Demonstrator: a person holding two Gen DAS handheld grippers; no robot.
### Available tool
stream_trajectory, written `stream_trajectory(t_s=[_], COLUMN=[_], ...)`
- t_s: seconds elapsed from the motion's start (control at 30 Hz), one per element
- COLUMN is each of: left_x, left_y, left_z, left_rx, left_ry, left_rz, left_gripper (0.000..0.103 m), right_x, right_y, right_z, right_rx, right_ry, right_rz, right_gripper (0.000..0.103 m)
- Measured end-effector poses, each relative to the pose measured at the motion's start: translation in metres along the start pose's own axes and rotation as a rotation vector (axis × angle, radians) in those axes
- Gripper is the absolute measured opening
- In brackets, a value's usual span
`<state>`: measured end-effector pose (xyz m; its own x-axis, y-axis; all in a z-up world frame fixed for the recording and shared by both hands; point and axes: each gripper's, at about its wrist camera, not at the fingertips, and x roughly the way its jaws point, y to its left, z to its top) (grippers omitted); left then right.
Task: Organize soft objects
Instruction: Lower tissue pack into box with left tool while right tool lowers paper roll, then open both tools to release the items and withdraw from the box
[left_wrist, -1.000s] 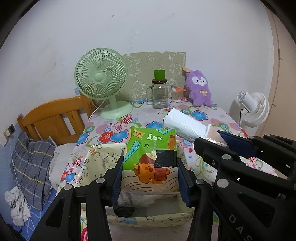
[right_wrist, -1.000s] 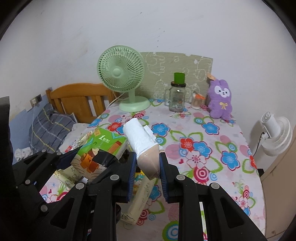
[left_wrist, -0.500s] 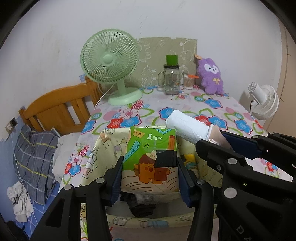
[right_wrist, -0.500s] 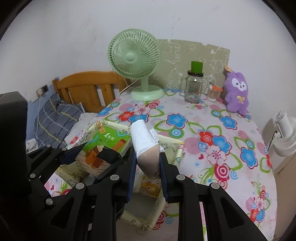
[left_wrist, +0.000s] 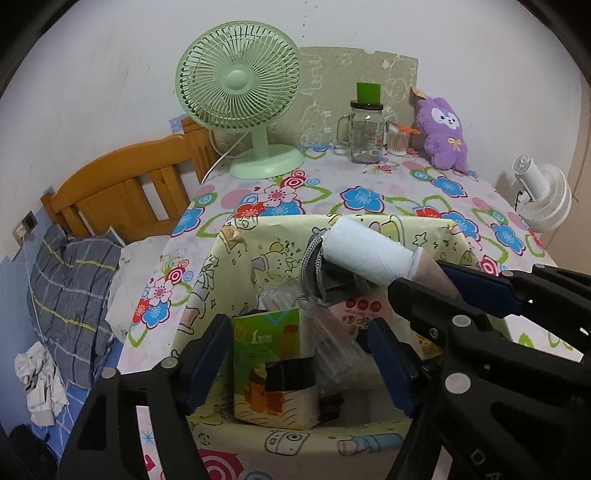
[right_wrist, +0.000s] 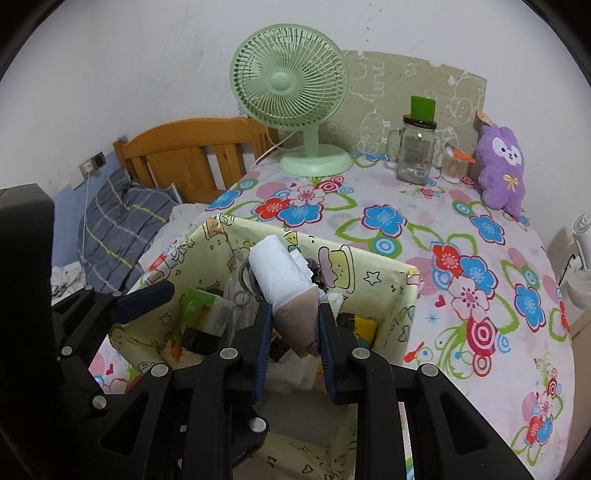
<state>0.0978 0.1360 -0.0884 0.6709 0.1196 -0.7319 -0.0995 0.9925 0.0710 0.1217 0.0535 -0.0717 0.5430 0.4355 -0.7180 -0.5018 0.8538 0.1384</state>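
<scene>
A yellow cartoon-print fabric box (left_wrist: 236, 254) (right_wrist: 380, 280) stands on the flowered table. A green tissue pack (left_wrist: 273, 365) (right_wrist: 199, 314) rests upright inside the box. My left gripper (left_wrist: 295, 354) is open around it, the fingers apart from its sides. My right gripper (right_wrist: 295, 332) is shut on a white roll with a beige end (right_wrist: 280, 280) (left_wrist: 369, 254) and holds it over the box. A purple plush bunny (left_wrist: 443, 133) (right_wrist: 502, 166) sits at the table's back right.
A green desk fan (left_wrist: 240, 96) (right_wrist: 291, 96), a glass jar mug (left_wrist: 365, 133) (right_wrist: 413, 151) and a cotton-swab cup (right_wrist: 452, 166) stand at the back. A wooden bed headboard (left_wrist: 122, 184) lies left, a white fan (left_wrist: 543, 192) right. The box holds other packets.
Both grippers moved forward and down over the box. The left gripper opened and let the tissue pack go into the box. The right gripper still holds the roll.
</scene>
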Motion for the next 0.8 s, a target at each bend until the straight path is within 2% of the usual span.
stream_trajectory(t_s=[0.23, 0.3, 0.4, 0.47, 0.53, 0.8], left_x=[0.003, 0.003, 0.0, -0.003, -0.005, -0.012], left_y=[0.003, 0.002, 0.001, 0.0, -0.002, -0.009], left_z=[-0.004, -0.005, -0.007, -0.008, -0.008, -0.007], left_rx=[0.008, 0.013, 0.022, 0.023, 0.026, 0.024], left_ry=[0.017, 0.019, 0.013, 0.005, -0.001, -0.011], left_rz=[0.004, 0.007, 0.009, 0.007, 0.009, 0.011], left_gripper=[0.086, 0.087, 0.09, 0.092, 0.094, 0.098], right_x=[0.008, 0.009, 0.008, 0.006, 0.003, -0.009], right_y=[0.002, 0.002, 0.0, -0.002, -0.004, -0.007], right_z=[-0.001, -0.002, -0.003, -0.003, -0.004, -0.004], right_rx=[0.009, 0.007, 0.01, 0.015, 0.015, -0.007], right_ry=[0.031, 0.037, 0.041, 0.036, 0.031, 0.015], right_rz=[0.02, 0.02, 0.015, 0.016, 0.01, -0.028], right_gripper=[0.029, 0.033, 0.045, 0.057, 0.062, 0.071])
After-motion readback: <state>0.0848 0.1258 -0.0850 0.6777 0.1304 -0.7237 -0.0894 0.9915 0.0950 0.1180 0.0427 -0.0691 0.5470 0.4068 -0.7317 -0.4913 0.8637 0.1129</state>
